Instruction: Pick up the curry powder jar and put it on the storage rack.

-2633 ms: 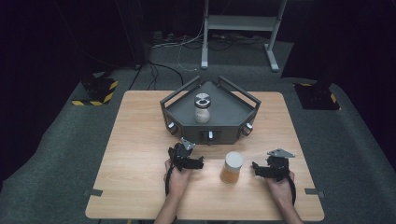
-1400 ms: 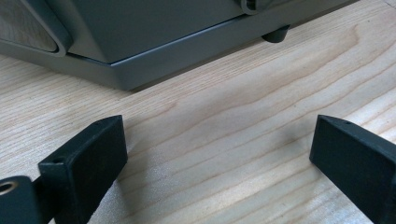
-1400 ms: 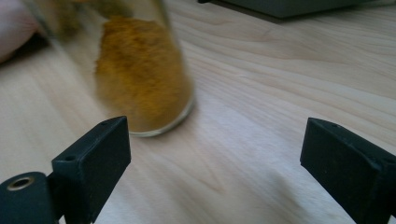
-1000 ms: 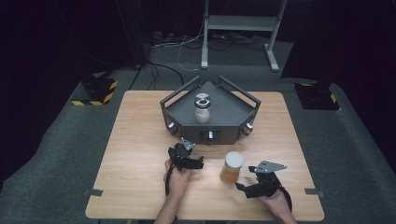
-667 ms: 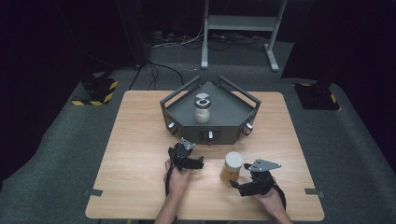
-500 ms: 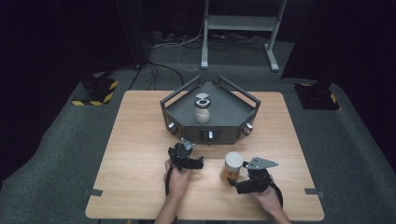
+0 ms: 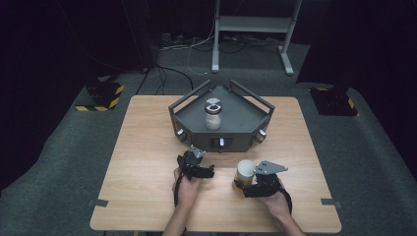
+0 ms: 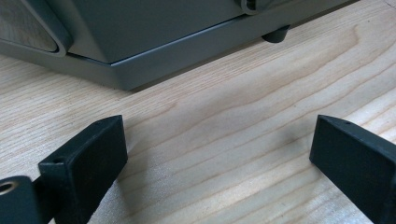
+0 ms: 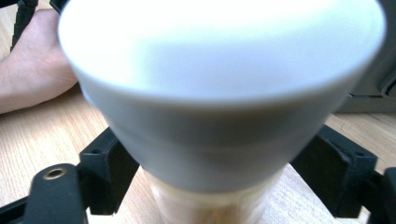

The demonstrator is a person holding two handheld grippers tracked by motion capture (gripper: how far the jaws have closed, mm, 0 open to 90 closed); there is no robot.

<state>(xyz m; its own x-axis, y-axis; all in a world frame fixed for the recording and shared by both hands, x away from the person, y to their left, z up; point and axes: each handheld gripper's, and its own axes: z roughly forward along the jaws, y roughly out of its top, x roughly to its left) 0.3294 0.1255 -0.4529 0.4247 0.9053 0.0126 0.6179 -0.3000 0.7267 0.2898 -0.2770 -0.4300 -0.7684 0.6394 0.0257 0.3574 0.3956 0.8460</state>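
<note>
White-lidded tan jar [image 7: 244, 171], black tongs [image 7: 242, 186] (pale striped-grain wood table [image 7: 142, 162])

Left gripper [image 7: 208, 171] jaws wide apart — right gripper [image 7: 239, 187] jaws just closing.

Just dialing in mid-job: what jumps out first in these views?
The white-lidded jar near the table's front edge, with the right gripper around it; its jaws have just been closing and flank the jar's body below the lid in the right gripper view. Behind stands the grey three-sided tray at the table's middle, holding a second jar. The left gripper rests open beside.
</note>
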